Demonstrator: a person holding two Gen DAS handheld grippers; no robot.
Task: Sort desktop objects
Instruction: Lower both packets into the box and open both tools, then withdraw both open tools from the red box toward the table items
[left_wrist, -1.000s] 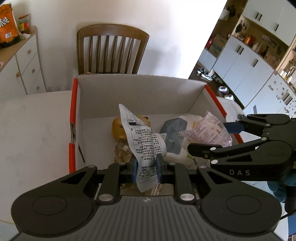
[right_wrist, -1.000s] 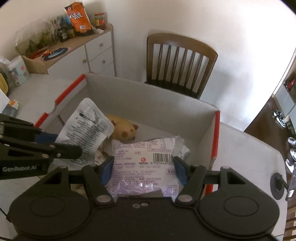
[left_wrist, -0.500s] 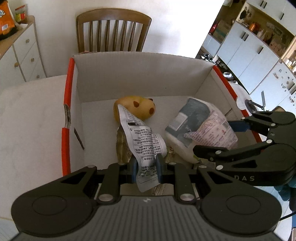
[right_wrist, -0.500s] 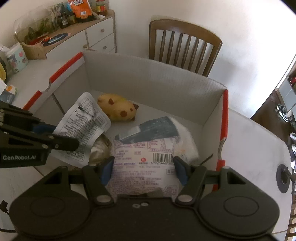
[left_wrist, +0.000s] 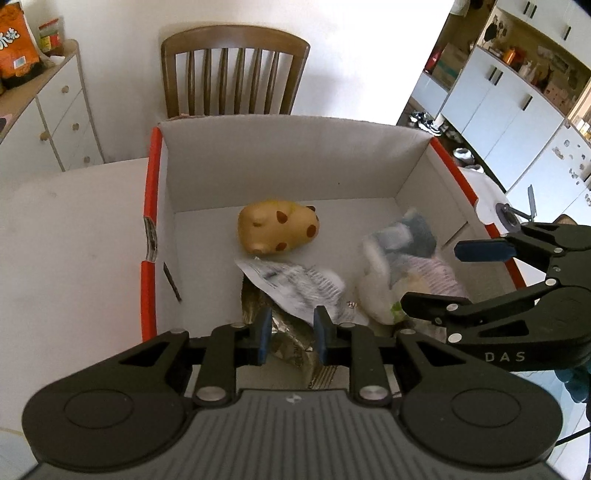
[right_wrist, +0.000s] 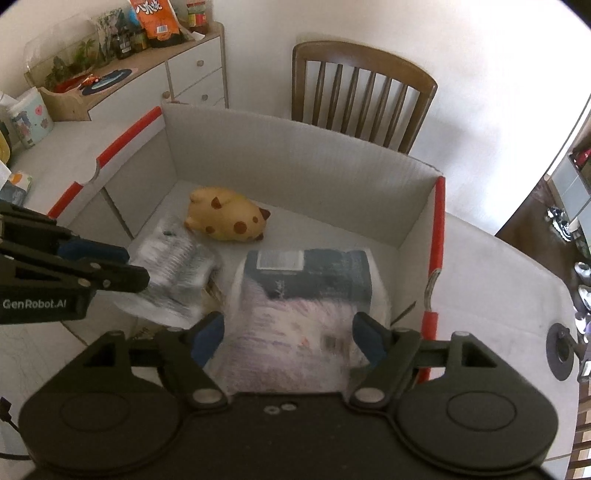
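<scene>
White worktop, box (left_wrist: 155, 206) on it: your left tool (left_wrist: 290, 334) just let go of the printed pouch (left_wrist: 295, 284), your right tool (right_wrist: 288, 338) spread wide, pink pack (right_wrist: 295, 332) dropping inside

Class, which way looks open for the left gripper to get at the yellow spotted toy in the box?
Probably yes, from above: the left gripper hangs over the open box, and the yellow spotted toy lies uncovered just beyond the printed packet.

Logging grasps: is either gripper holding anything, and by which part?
Nothing held. Left gripper open, printed packet beyond it; right gripper's jaws have just been opening, pink packet loose between.
</scene>
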